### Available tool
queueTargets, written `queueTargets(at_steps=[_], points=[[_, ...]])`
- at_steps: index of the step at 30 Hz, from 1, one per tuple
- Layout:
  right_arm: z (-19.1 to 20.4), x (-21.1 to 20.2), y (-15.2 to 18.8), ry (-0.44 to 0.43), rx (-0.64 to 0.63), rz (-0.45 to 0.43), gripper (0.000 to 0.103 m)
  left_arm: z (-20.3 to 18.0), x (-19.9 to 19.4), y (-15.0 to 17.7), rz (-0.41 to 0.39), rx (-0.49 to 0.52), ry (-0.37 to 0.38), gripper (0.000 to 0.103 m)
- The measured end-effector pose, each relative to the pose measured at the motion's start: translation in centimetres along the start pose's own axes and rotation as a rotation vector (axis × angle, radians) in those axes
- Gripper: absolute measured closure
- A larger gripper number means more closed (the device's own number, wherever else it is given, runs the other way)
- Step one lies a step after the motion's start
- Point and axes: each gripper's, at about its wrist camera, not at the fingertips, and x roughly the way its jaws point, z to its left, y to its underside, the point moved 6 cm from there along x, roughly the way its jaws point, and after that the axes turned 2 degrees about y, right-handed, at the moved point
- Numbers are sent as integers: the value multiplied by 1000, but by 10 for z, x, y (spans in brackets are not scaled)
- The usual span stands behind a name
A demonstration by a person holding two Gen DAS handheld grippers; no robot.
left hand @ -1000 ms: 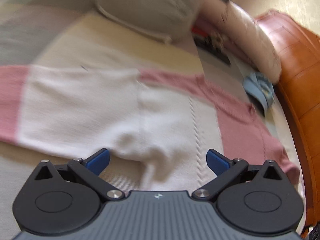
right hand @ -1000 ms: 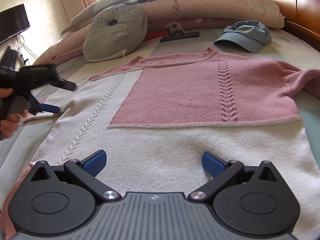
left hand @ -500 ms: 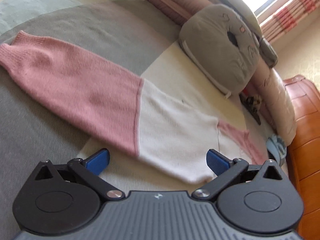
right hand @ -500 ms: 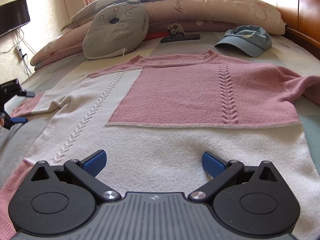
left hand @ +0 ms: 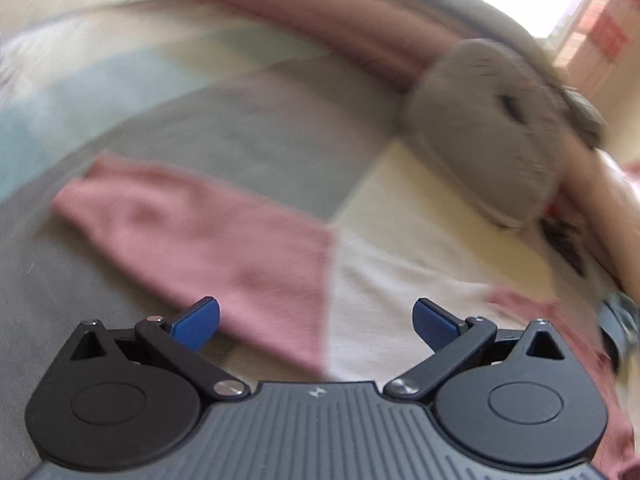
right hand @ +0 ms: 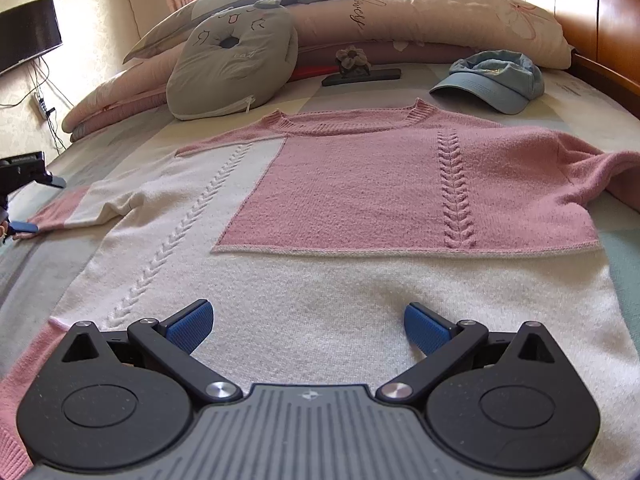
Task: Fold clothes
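While both tongs gape empty, cap and cushion lie beyond the sweater.

The bed carried a spread sweater, with a cap, cushion and pillows along the frame's top.

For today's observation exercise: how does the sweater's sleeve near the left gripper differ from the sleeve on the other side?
1. The left sleeve is two-coloured, white by the shoulder and pink toward the cuff; the right sleeve is pink wherever it shows.
2. The left sleeve lies flat and stretched out on the bed; the right sleeve is rumpled and runs out of view.
3. The left gripper hovers open over the left sleeve; nothing is near the right one.

Both belong to one knitted sweater.
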Motion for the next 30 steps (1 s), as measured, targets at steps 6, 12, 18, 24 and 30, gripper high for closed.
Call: queueTargets(at_steps=[6, 12, 18, 24, 30], points=[[3, 1, 1, 16, -18, -1, 0, -47, 51, 12, 58, 231, -77, 1], [1, 0, 0, 10, -19, 7, 0, -34, 91, 8, 21, 344, -229, 0], [1, 3, 0, 9, -15, 8, 0, -7, 105, -27, 34, 262, -209, 1], [3, 2, 1, 21, -30, 3, 0, -21, 67, -6, 64, 233, -63, 1], [3, -1, 0, 2, -6, 6, 0, -62, 57, 42, 129, 399, 83, 1]])
